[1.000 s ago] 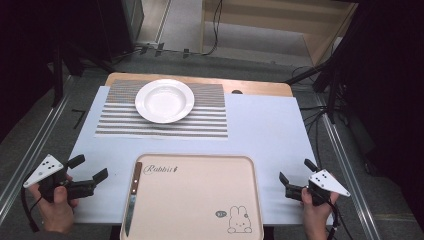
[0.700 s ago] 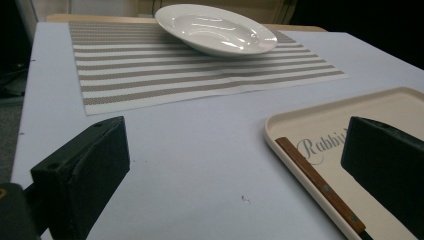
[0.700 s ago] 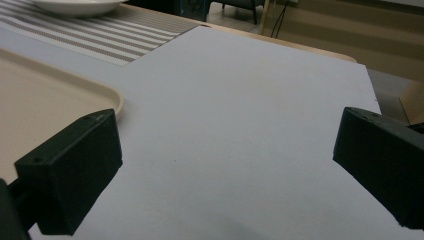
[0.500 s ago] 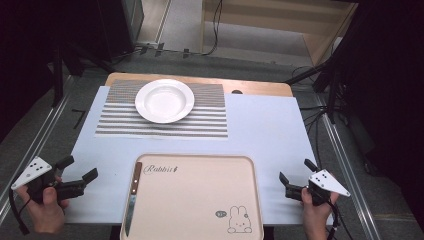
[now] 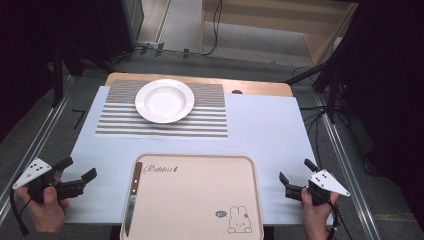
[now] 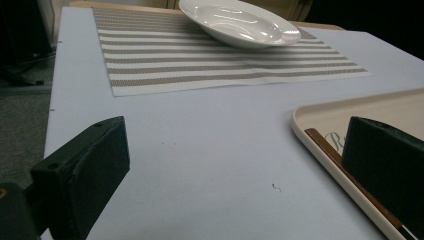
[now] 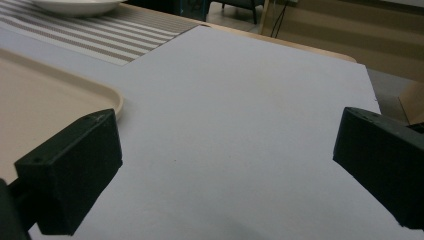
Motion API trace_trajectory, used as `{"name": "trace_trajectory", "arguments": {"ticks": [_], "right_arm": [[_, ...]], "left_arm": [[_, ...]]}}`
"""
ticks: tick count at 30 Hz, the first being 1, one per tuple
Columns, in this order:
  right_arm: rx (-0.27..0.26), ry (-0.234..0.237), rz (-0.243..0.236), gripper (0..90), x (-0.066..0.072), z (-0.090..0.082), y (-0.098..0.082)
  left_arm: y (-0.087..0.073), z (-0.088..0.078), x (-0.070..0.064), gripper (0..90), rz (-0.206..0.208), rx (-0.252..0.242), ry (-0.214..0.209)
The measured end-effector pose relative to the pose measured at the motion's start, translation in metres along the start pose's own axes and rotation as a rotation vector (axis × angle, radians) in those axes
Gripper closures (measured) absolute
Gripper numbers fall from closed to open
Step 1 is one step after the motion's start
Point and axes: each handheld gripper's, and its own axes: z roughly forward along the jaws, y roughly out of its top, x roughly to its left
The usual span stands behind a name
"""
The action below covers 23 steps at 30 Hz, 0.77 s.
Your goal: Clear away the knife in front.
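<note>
Knife (image 5: pixel 131 199) lies lengthwise on tray's (image 5: pixel 200 165) left edge, just right of my left gripper (image 5: pixel 75 176); both grippers spread open, empty.

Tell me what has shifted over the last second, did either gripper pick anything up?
No pickup. The left gripper drew back toward the table's left edge, away from the tray, then eased slightly back in; its jaws stay open and empty. The right gripper held its place at the right edge, open and empty. The knife on the tray, the plate and the striped mat have not moved.
</note>
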Motion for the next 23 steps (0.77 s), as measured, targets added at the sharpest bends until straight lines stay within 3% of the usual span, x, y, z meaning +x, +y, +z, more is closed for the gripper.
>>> {"name": "trace_trajectory", "arguments": {"ticks": [23], "right_arm": [[0.004,-0.005,-0.004,0.0,0.0006,0.0006,0.0002]], "left_arm": [[-0.0063,0.0039,-0.0004,0.0,-0.008,-0.006,-0.012]]}}
